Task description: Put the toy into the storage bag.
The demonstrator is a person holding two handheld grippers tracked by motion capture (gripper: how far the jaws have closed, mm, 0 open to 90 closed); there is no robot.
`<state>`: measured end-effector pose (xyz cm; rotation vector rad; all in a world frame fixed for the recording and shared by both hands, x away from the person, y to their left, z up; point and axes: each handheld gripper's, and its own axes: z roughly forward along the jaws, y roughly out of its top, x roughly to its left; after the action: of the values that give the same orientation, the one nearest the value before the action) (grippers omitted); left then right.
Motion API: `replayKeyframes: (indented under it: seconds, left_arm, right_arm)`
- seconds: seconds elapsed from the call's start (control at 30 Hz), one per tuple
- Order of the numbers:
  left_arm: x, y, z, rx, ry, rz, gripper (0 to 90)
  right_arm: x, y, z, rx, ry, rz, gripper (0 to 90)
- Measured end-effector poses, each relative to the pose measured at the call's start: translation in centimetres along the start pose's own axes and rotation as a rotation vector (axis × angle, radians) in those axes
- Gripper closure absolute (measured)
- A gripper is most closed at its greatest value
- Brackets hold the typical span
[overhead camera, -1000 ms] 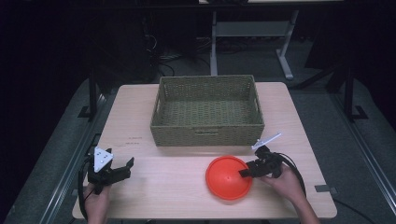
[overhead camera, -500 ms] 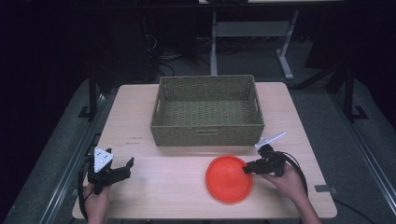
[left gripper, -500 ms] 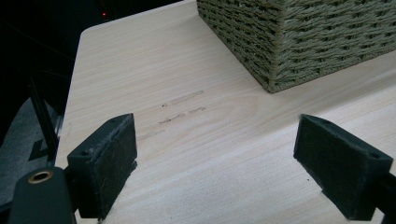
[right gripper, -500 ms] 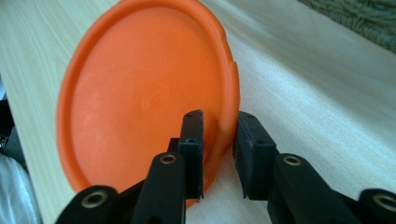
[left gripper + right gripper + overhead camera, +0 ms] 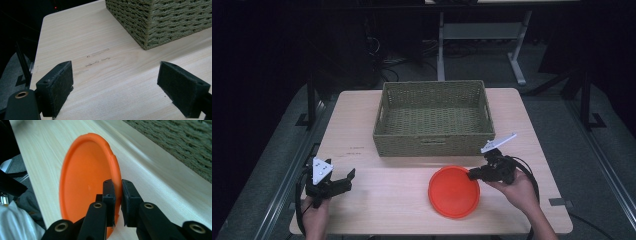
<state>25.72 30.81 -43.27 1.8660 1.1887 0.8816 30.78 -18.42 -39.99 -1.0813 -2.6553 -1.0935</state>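
My right gripper (image 5: 473,174) had just been closing, jaws now clamped on rim of orange plate (image 5: 453,191), rim between pads. Plate sat at front right of table (image 5: 402,200), near front wall of wicker basket (image 5: 432,120). My left gripper (image 5: 343,179) hung with jaws spread wide, nothing between them, over bare wood at front left, well apart from plate.

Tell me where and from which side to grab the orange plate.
Take the orange plate by its thin raised rim on the right edge, coming in from the right, one finger inside and one outside. It is shallow and wide, so only the rim fits between the fingers. The right gripper already pinches it there; the basket blocks the far side.
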Motion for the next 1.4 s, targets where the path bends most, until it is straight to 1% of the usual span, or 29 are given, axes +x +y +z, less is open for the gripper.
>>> replayKeyframes:
  seconds: [0.07, 0.13, 0.23, 0.27, 0.43, 0.5, 0.53, 0.57, 0.6, 0.67, 0.77, 0.8, 0.97, 1.1, 1.23, 1.4]
  left_arm:
    - [0.0, 0.0, -0.1, 0.002, 0.0, 0.005, 12.8]
    - [0.0, 0.0, -0.1, 0.001, 0.0, -0.004, 12.8]
    - [0.0, 0.0, -0.1, 0.0, 0.001, -0.002, 12.8]
    - [0.0, 0.0, -0.1, 0.001, 0.001, -0.002, 12.8]
    - [-0.1, 0.0, -0.1, -0.001, -0.002, 0.005, 12.8]
    - [-0.1, 0.0, 0.0, -0.003, -0.001, 0.0, 12.8]
    - [-0.1, 0.0, -0.1, -0.006, 0.004, -0.003, 12.8]
    - [-0.1, 0.0, -0.1, -0.005, 0.005, 0.003, 12.8]
    - [0.0, 0.0, -0.1, -0.005, 0.003, 0.004, 12.8]
    - [0.0, 0.0, -0.1, -0.002, 0.006, -0.001, 12.8]
    - [0.0, 0.0, -0.1, -0.003, 0.005, -0.001, 12.8]
    - [0.0, 0.0, -0.1, -0.002, 0.004, -0.001, 12.8]
    - [-0.1, 0.0, -0.1, 0.0, 0.003, 0.0, 12.8]
    - [-0.1, 0.0, -0.1, 0.001, 0.003, 0.014, 12.8]
    - [0.0, 0.0, -0.1, 0.004, 0.004, 0.005, 12.8]
    - [0.0, 0.0, -0.2, 0.003, 0.008, 0.004, 12.8]
  right_arm:
    - [0.4, 0.3, -0.4, -0.003, -0.007, -0.006, 81.8]
    - [0.7, 0.5, -1.0, -0.008, -0.011, -0.009, 81.8]
    - [1.0, 0.8, -1.8, -0.023, -0.023, -0.015, 81.9]
    - [1.1, 1.0, -2.1, -0.029, -0.032, -0.026, 81.8]
    - [2.0, 1.6, -3.4, -0.041, -0.046, -0.043, 81.8]
    - [2.3, 1.9, -3.8, -0.048, -0.055, -0.048, 81.8]
    - [2.3, 2.0, -4.0, -0.053, -0.056, -0.058, 81.8]
    - [2.5, 2.1, -4.2, -0.055, -0.055, -0.053, 81.9]
    - [2.5, 2.2, -4.4, -0.057, -0.053, -0.064, 81.8]
    - [2.7, 2.5, -4.7, -0.055, -0.054, -0.06, 81.8]
    - [2.8, 2.7, -5.1, -0.058, -0.058, -0.07, 81.8]
    - [2.9, 3.0, -5.4, -0.061, -0.064, -0.077, 81.8]
    - [2.9, 3.7, -6.4, -0.073, -0.073, -0.078, 81.8]
    - [3.1, 4.3, -7.1, -0.087, -0.083, -0.091, 81.8]
    - [3.5, 4.9, -7.7, -0.093, -0.092, -0.098, 81.8]
    - [3.5, 5.5, -8.2, -0.094, -0.092, -0.109, 81.8]
